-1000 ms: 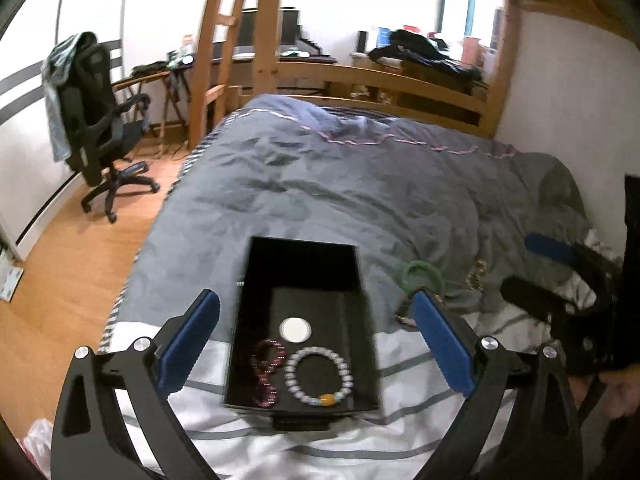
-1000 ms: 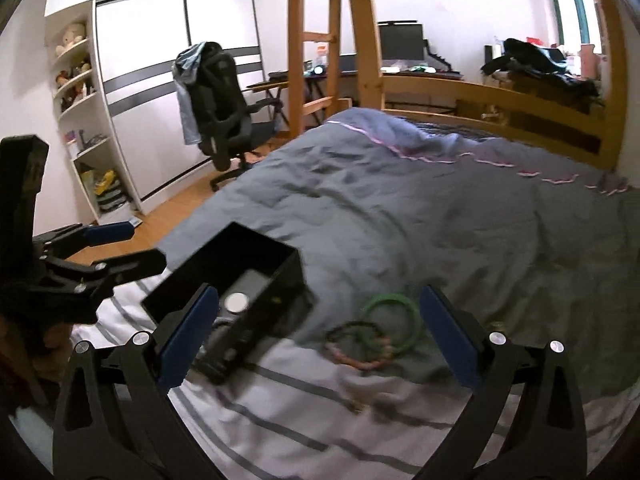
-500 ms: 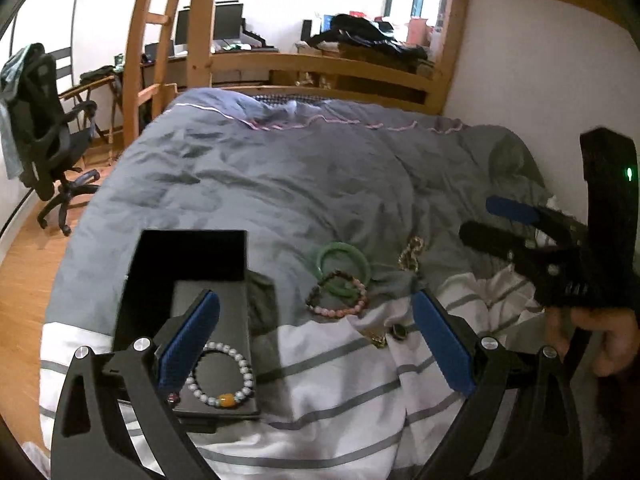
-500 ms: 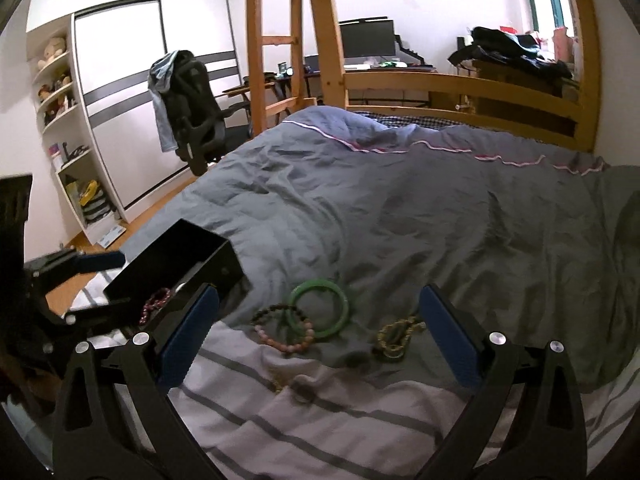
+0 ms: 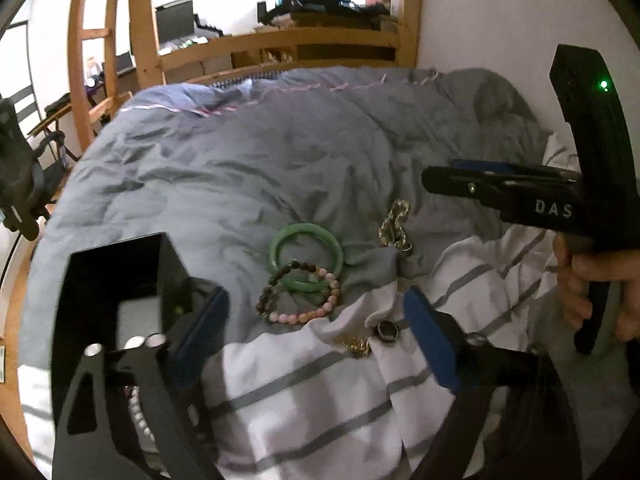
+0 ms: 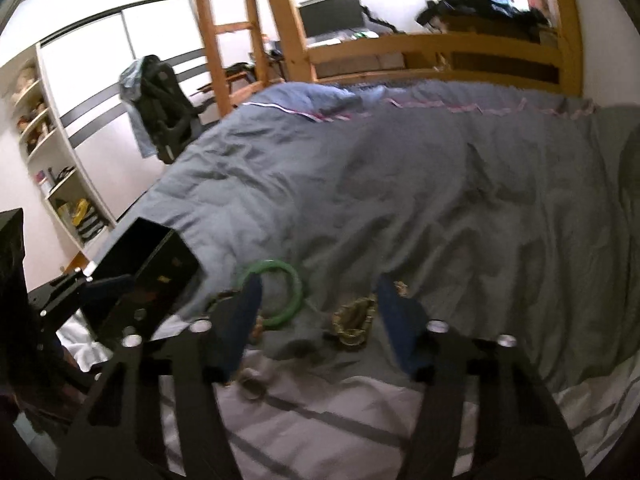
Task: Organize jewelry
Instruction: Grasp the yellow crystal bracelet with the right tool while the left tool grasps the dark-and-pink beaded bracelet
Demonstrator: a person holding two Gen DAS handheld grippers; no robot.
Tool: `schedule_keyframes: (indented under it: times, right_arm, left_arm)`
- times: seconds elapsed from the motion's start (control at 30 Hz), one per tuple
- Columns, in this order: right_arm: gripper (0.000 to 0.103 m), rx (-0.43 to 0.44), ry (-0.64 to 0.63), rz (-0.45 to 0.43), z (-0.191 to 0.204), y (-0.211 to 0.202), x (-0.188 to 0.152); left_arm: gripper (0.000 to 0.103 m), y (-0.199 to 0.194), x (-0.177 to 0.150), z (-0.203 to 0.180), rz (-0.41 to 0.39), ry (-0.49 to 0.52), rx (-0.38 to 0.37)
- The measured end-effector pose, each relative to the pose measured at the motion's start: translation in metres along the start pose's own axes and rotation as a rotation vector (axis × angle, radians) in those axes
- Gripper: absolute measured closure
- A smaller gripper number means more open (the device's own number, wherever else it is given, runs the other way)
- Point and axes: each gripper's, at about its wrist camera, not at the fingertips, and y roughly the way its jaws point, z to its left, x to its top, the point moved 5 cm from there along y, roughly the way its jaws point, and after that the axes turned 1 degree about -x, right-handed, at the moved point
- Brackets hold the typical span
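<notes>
Your gold chain bracelet (image 5: 394, 224) runs lengthwise away from you – black jewelry box (image 5: 120, 280) holds beads, both grippers (image 5: 316, 332) (image 6: 318, 312) gaping

Green bangle (image 5: 306, 257) overlapping beaded bracelet (image 5: 298, 295) on grey duvet, gold chain (image 5: 394, 224) beside, black box (image 5: 120, 280) left.
</notes>
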Motion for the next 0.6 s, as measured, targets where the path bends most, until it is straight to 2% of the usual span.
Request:
schedule_keyframes:
  times: [0.1, 0.27, 0.33, 0.4, 0.47, 0.5, 0.53, 0.57, 0.6]
  right_arm:
    - [0.053, -0.044, 0.022, 0.027, -0.014, 0.016, -0.004]
    - [0.053, -0.112, 0.039, 0.093, -0.03, 0.048, -0.013]
    - [0.054, -0.095, 0.055, 0.107, -0.032, 0.06, -0.014]
    - [0.059, -0.092, 0.047, 0.124, -0.03, 0.073, -0.015]
    - [0.062, -0.117, 0.029, 0.146, -0.03, 0.085, -0.017]
    - [0.068, -0.131, 0.031, 0.161, -0.032, 0.09, -0.018]
    - [0.07, -0.14, 0.041, 0.174, -0.035, 0.095, -0.02]
    - [0.078, -0.14, 0.057, 0.18, -0.038, 0.098, -0.022]
    - [0.086, -0.132, 0.071, 0.182, -0.04, 0.099, -0.023]
  left_arm:
    - [0.027, 0.016, 0.008, 0.003, 0.013, -0.006, 0.013]
    - [0.032, 0.045, 0.019, 0.013, 0.046, 0.005, 0.12]
    - [0.033, 0.058, 0.017, 0.016, 0.072, 0.003, 0.128]
    - [0.036, 0.065, 0.014, 0.017, 0.088, -0.005, 0.129]
    - [0.047, 0.074, 0.01, 0.019, 0.121, -0.022, 0.118]
    - [0.052, 0.078, 0.007, 0.02, 0.138, -0.022, 0.124]
    - [0.064, 0.084, 0.004, 0.022, 0.169, -0.024, 0.127]
    - [0.079, 0.089, 0.001, 0.024, 0.2, -0.036, 0.115]
    - [0.084, 0.091, -0.002, 0.026, 0.217, -0.052, 0.096]
